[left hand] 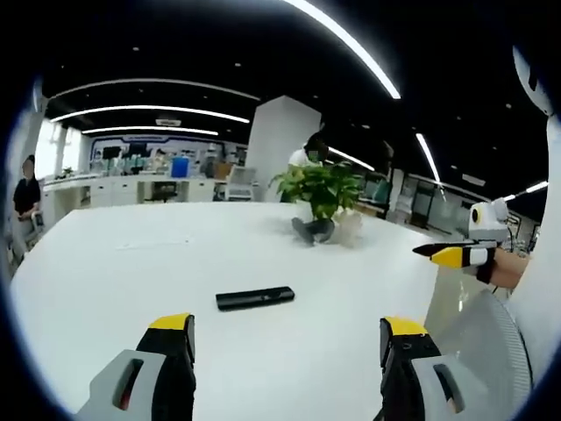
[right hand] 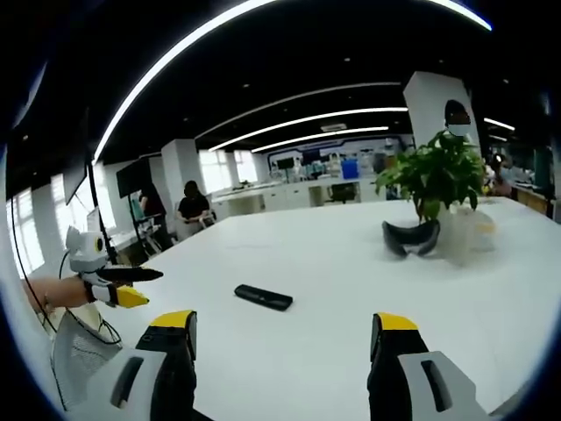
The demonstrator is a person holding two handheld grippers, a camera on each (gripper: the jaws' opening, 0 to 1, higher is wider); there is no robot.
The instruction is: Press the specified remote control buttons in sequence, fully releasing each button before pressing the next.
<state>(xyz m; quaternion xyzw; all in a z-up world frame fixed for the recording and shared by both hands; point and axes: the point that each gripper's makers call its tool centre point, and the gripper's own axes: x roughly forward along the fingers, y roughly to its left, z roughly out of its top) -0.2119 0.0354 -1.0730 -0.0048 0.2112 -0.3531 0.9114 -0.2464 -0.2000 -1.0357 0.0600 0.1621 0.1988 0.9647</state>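
Observation:
A slim black remote control (left hand: pixel 255 298) lies flat on the white table (left hand: pixel 131 272), just ahead of my left gripper (left hand: pixel 287 338) and slightly left of the gap between its jaws. This gripper is open, its yellow-tipped jaws wide apart with nothing between them. In the right gripper view the remote (right hand: pixel 263 297) lies ahead and a little left of my right gripper (right hand: pixel 285 333), also open and not touching it. The right gripper (left hand: pixel 460 254) comes in from the right edge, held in a hand. The left gripper (right hand: pixel 123 285) comes in from the left.
A potted green plant (left hand: pixel 320 189) stands further back on the table with dark goggles (left hand: pixel 313 230) and a clear bag (right hand: pixel 465 232) at its base. A mesh chair back (left hand: pixel 491 342) stands at the table edge. People (right hand: pixel 188 206) sit at desks beyond.

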